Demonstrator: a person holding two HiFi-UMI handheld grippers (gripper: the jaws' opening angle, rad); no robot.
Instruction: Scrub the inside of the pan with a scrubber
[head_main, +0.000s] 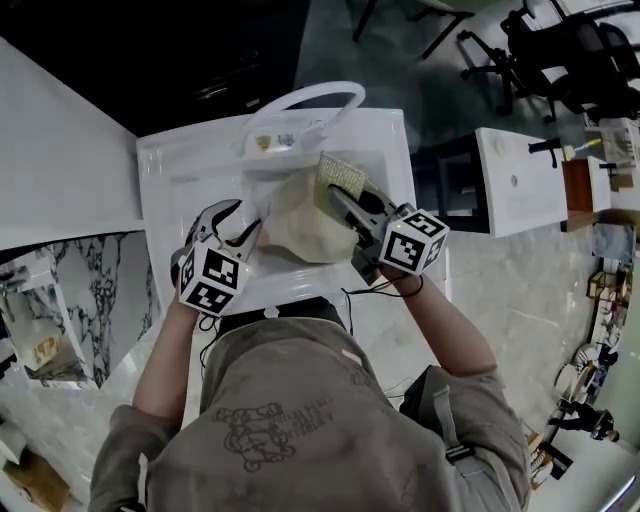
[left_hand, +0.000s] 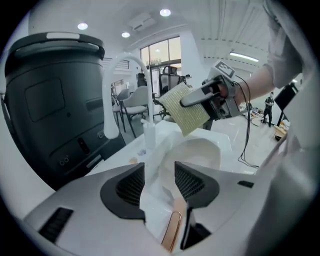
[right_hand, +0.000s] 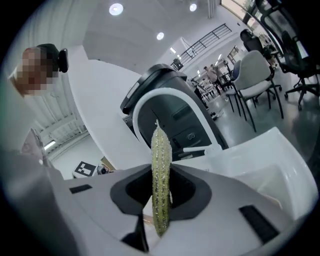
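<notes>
Sink basin (head_main: 175, 200) largely behind pan (head_main: 300, 232)

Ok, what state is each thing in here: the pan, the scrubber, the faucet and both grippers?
pan: held by its handle over the sink.
scrubber: pinched between jaws, by the pan's far rim; contact unclear.
faucet: no water visibly running.
left gripper: shut on the pan's handle.
right gripper: shut on the scrubber.
</notes>
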